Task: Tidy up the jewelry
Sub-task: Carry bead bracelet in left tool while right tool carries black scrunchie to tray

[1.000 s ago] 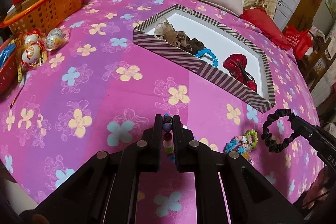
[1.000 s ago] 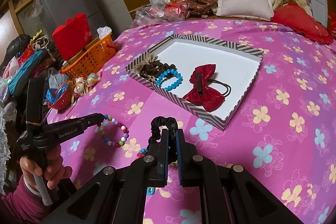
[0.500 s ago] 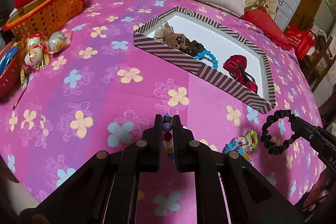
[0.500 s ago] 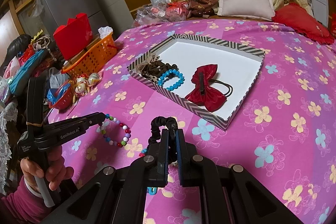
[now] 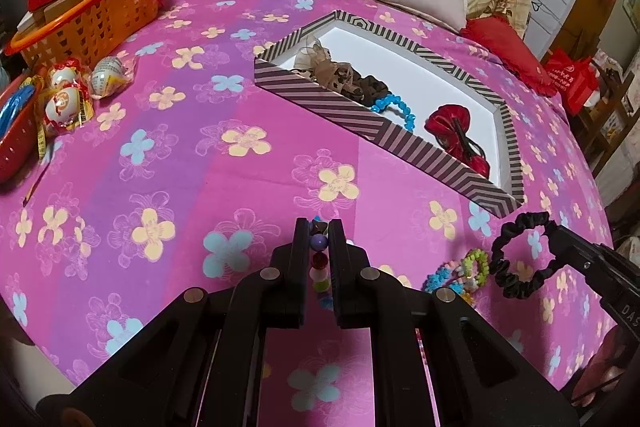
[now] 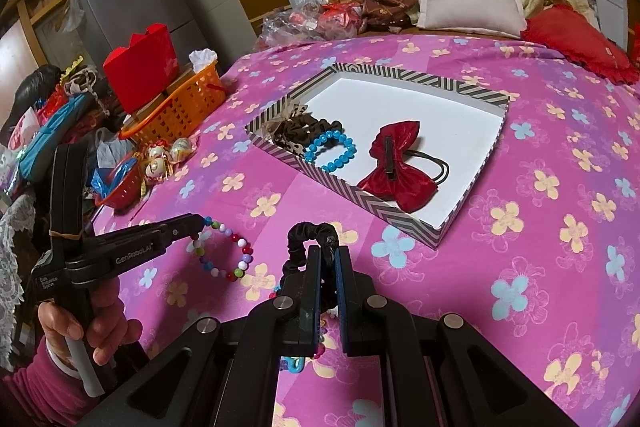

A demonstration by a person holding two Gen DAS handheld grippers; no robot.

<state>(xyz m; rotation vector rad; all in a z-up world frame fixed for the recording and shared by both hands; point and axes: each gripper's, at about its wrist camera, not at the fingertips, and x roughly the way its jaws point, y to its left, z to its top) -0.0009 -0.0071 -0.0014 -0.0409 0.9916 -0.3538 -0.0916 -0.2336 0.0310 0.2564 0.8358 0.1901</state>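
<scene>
Pinching a string of many-coloured round beads, a bracelet [image 5: 319, 259], the left hand-held gripper [image 5: 319, 233] has its jaws drawn narrow on the beads; in the right wrist view the bracelet [image 6: 224, 253] hangs as a loop from that gripper's tip [image 6: 198, 223] above the pink flowered bedspread [image 5: 200, 155]. The right hand-held gripper [image 6: 328, 255] is likewise closed tight, clamped on a black ruffled fabric scrunchie [image 6: 310, 233], whose ring [image 5: 520, 259] shows held up beside the left gripper's view. A hand in a magenta sleeve [image 6: 86, 327] grips the left tool's handle.

Beyond both lies a shallow open box with brown-and-cream striped walls and a white floor [image 6: 472, 183]. Inside it sit a brown patterned scrunchie [image 6: 294, 125], a bright blue bead bracelet [image 6: 330, 151] just beside it, and a red satin bow on a dark elastic [image 6: 396, 167]. A small heap of pastel bead bracelets [image 5: 460, 273] rests on the bedspread between the two grippers. An orange plastic basket [image 5: 92, 15] stands at the bed's left edge
</scene>
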